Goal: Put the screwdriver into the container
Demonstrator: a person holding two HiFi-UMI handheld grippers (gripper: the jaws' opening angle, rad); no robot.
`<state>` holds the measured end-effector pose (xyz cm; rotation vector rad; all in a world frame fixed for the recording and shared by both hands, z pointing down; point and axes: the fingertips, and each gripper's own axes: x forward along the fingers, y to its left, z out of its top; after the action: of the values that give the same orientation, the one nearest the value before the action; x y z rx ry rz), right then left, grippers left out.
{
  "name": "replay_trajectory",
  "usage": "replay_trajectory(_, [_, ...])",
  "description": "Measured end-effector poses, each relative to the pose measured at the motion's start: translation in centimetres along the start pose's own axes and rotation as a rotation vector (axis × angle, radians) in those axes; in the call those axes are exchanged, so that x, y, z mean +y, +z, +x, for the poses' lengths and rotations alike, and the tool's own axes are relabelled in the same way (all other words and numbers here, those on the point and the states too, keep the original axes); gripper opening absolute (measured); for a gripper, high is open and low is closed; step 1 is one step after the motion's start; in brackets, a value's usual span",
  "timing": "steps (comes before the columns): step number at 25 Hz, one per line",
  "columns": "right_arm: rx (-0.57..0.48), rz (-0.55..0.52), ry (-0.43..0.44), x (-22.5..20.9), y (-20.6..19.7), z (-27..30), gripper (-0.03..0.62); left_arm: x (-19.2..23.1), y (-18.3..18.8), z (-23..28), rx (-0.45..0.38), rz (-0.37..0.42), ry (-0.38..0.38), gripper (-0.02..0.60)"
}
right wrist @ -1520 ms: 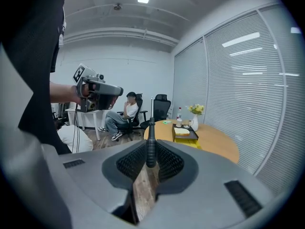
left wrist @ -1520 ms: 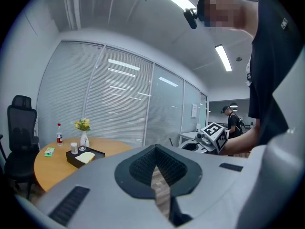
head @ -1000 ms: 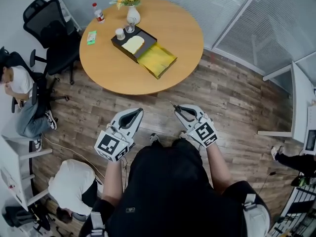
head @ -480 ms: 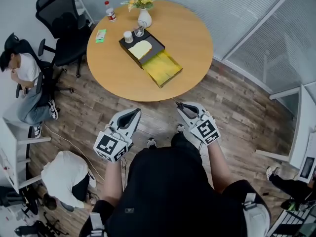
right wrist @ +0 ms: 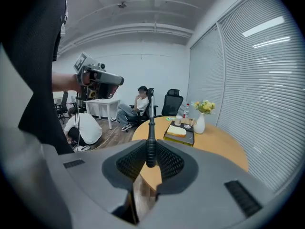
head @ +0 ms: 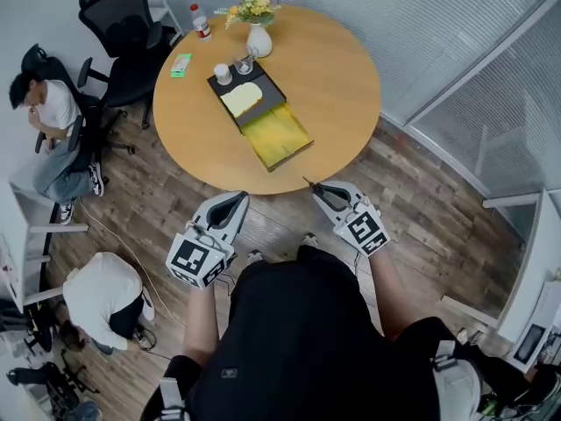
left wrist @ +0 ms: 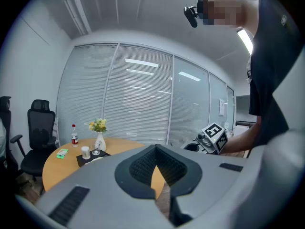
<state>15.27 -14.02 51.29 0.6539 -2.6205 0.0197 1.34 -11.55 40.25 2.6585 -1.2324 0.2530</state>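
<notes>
My right gripper (head: pixel 323 192) is shut on a thin black-handled screwdriver (right wrist: pixel 151 142), whose shaft sticks up past the jaws; its tip (head: pixel 308 184) points at the round wooden table (head: pixel 337 77). The container (head: pixel 248 102) is a black box on the table holding a cream slab, with a yellow open part (head: pixel 275 137) beside it. It also shows far off in the right gripper view (right wrist: pixel 179 134) and the left gripper view (left wrist: pixel 89 158). My left gripper (head: pixel 237 202) hangs over the wooden floor short of the table, jaws together and empty.
On the table stand a white vase of flowers (head: pixel 258 37), a bottle (head: pixel 202 22), a green packet (head: pixel 181 64), a cup (head: pixel 223 74) and a glass (head: pixel 243 63). Black office chairs (head: pixel 123 20), a seated person (head: pixel 48 121) and a crouching person (head: pixel 101 292) are at the left. Glass walls with blinds run behind.
The table's near edge has come closer to both grippers and sits more centred in the head view. Both grippers keep their pose; the screwdriver stays held.
</notes>
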Motion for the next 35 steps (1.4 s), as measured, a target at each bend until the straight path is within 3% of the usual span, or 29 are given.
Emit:
replay_trajectory(6, [0.006, -0.031, 0.039, -4.7, -1.4, -1.3, 0.058, -0.6, -0.9, 2.9, 0.023, -0.019, 0.085, 0.005])
replay_trajectory(14, [0.010, -0.039, 0.078, -6.2, -1.7, 0.4, 0.058, -0.1, -0.7, 4.2, 0.036, -0.018, 0.106, 0.005])
replay_trajectory(24, [0.036, -0.051, 0.062, -7.6, 0.3, 4.8, 0.058, 5.8, -0.4, 6.3, 0.025, -0.008, 0.061, 0.005])
replay_trajectory(35, [0.063, -0.067, 0.028, -8.4, 2.2, 11.9, 0.058, 11.2, 0.4, 7.9, -0.037, -0.008, -0.053, 0.005])
